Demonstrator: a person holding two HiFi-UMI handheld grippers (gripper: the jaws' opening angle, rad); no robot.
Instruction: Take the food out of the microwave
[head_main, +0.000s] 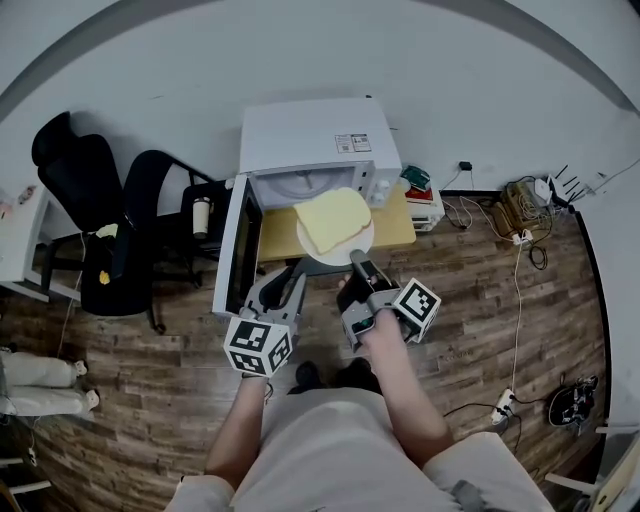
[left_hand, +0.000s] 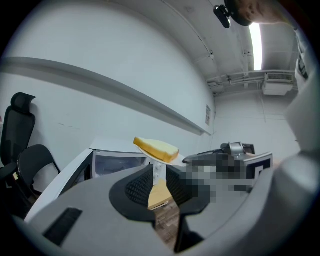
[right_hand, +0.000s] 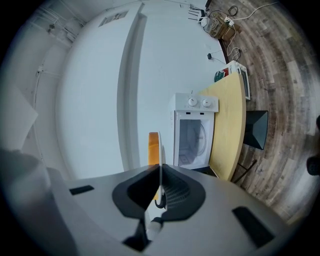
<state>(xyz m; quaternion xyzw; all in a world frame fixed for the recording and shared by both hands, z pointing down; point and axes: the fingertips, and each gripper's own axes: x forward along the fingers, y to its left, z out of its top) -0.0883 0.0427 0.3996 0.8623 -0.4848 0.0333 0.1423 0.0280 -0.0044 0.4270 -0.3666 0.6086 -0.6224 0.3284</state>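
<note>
Wood-plank floor (head_main: 500, 330) & plain white wall (head_main: 480, 90) fill most of the room, w/ two black office chairs (head_main: 110, 230) at 9 o'clock. At 12 o'clock a boxy white microwave (head_main: 310, 135) stands on a small yellow worktop (head_main: 395, 228) that is flat, smooth and prob. laminate. Its door (head_main: 232, 245) hangs wide open toward 8 o'clock, and the cavity looks empty.

Step in hand, by my read: the food is already out and this is the carry phase. The right tongs (head_main: 357, 258) are pinched on the 6 o'clock rim of a round white plate (head_main: 345, 252), held in the air just in front of the cavity mouth. The right gripper view shows the plate edge-on between ribbed black pads (right_hand: 175, 192). The left tongs (head_main: 283, 280) are spread w/ nothing between them, at approx. 7 o'clock of the plate, beside the door.

Next move, as I judge it: carry the plate level to a bare bit of worktop at 3 o'clock and set it down. A one-sided rim grip lets it tip, so go slow. The free left tongs could push the door shut.

The plate is thin, rigid and glossy; ceramic or plastic, can't tell. The bread (head_main: 332, 218) is a thick, pale-yellow, squarish slice, soft-looking w/ a darker crust edge. It lies loose on the plate, reaching past the rim at 10 o'clock, so it could slide.
</note>
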